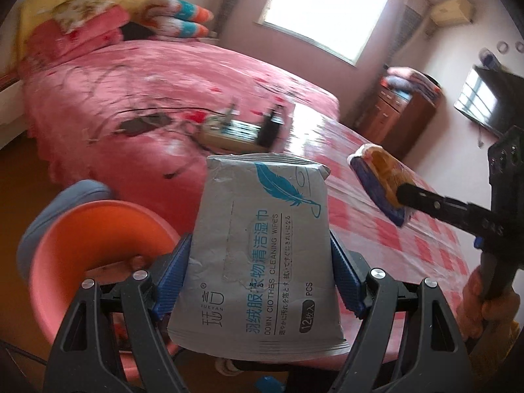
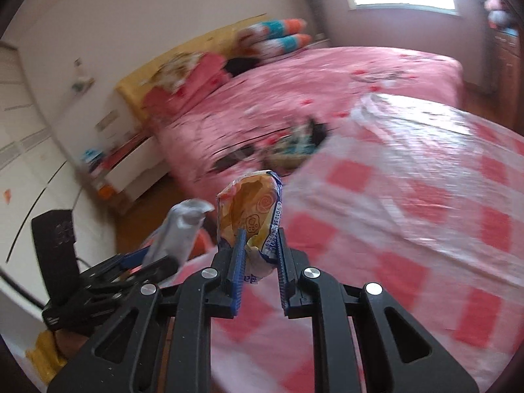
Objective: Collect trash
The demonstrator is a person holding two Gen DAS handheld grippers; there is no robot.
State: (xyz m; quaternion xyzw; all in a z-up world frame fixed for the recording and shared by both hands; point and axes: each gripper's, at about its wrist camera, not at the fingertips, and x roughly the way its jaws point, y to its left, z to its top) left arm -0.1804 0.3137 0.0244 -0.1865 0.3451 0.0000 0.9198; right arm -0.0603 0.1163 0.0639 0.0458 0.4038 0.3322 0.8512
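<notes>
The bed (image 1: 157, 88), under a pink floral cover, filled the room behind the table (image 1: 409, 229), whose red-and-white checked plastic cloth shone where the window (image 1: 324, 6) lit it. At the table's near-left edge stood an orange bin (image 1: 91, 249), open-mouthed, just left of and below the left gripper (image 1: 262, 268).

That gripper was clamped across the lower half of a grey wipes pack (image 1: 262, 249), its blue pads pressing both side edges. The pack stood with its long axis running straight out from the fingers, the sealed top edge farthest from the camera, a teal feather and "DOWN CLOTHES CLEANING WIPES" printed on its creased face. It hung above the table's edge, touching nothing else.

The right gripper (image 2: 258, 262) was closed on a snack wrapper (image 2: 252, 216), yellow-orange with a blue back, crumpled and pinched at its lower end so the torn top pointed away from the fingers. It was held over the table, well to the right of the bin.

Both pieces looked light and limp. Judged from this, the left hand was the nearer to the bin, so the pack would likely go in first with a short swing left and down.
</notes>
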